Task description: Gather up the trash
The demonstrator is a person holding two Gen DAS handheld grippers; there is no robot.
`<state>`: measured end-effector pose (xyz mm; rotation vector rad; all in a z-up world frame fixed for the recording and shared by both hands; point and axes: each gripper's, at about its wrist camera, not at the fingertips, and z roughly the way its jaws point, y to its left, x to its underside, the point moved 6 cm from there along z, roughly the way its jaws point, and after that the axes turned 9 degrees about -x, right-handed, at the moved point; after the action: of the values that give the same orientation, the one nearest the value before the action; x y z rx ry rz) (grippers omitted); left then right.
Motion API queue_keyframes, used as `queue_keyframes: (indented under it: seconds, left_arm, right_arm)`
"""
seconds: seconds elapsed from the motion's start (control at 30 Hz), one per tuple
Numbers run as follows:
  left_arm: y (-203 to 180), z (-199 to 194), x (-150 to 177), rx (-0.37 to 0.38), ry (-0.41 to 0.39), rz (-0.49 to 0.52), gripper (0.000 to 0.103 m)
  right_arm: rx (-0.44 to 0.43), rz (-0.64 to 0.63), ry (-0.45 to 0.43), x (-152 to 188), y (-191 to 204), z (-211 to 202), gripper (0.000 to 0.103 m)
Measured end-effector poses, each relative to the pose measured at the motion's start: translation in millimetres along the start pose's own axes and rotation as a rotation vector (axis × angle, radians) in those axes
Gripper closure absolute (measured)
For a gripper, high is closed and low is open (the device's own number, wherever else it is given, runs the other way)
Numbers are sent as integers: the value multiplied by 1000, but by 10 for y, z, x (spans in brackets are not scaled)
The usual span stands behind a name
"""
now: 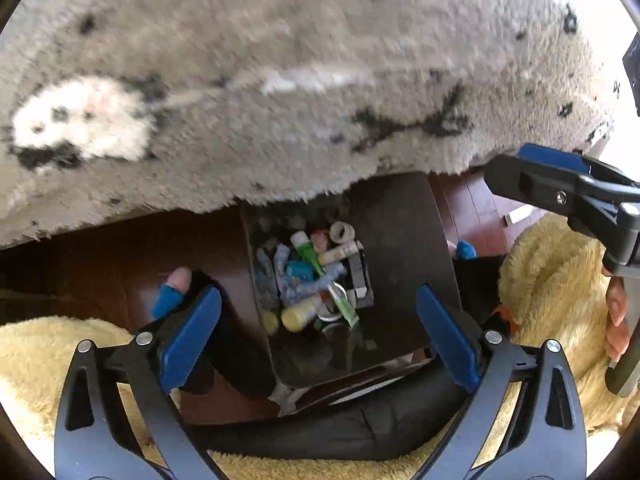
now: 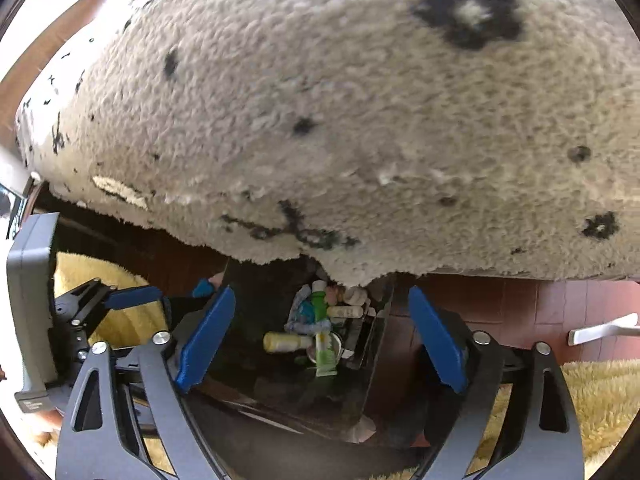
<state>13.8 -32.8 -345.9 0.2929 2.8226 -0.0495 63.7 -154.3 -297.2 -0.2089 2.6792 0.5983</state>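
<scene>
Trash (image 1: 316, 280) fills a dark, square-sided bin (image 1: 404, 240) on the reddish wood floor (image 1: 480, 208), seen from above at the centre of both wrist views; a shaggy grey rug (image 1: 280, 80) with black blotches spreads from 9 o'clock through 12 to 3 o'clock, its fringe overlapping the far rim of the bin. Inside lie small pale-yellow bottles (image 2: 286, 342), a green-and-white tube (image 2: 324, 344), crumpled blue-grey wrappers (image 1: 288, 276) and a white ring (image 1: 344, 232); all look light, the bottles stiff and smooth enough to slip, the wrappers soft and crushable; a bottle's middle or a wrapper's bunched fold seems the best place to take hold. Left gripper (image 1: 318, 332) hangs over the bin, blue pads spread wide, nothing between them; right gripper (image 2: 322, 336) likewise gapes wide and empty above the same bin, and appears at 3 o'clock in the left view. A flat white scrap (image 2: 600, 330) lies on the floor at 3 o'clock in the right view, seemingly uncollected. Yellow fleece (image 2: 592, 400) sits at 5 and 8 o'clock. Printing on the items is too blurred to read.
</scene>
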Motion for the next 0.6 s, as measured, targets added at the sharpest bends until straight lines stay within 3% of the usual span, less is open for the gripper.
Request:
queue_keyframes:
  seconds: [0.23, 0.33, 0.6]
  left_arm:
    - [88, -539, -142, -92, -159, 17, 10]
    - [160, -879, -253, -102, -231, -25, 10]
    - [286, -1963, -458, -192, -502, -84, 8]
  right_arm:
    - [84, 5, -158, -110, -42, -557, 4]
    - [117, -9, -239, -175, -15, -903, 4]
    - [225, -125, -470, -361, 322, -1882, 4]
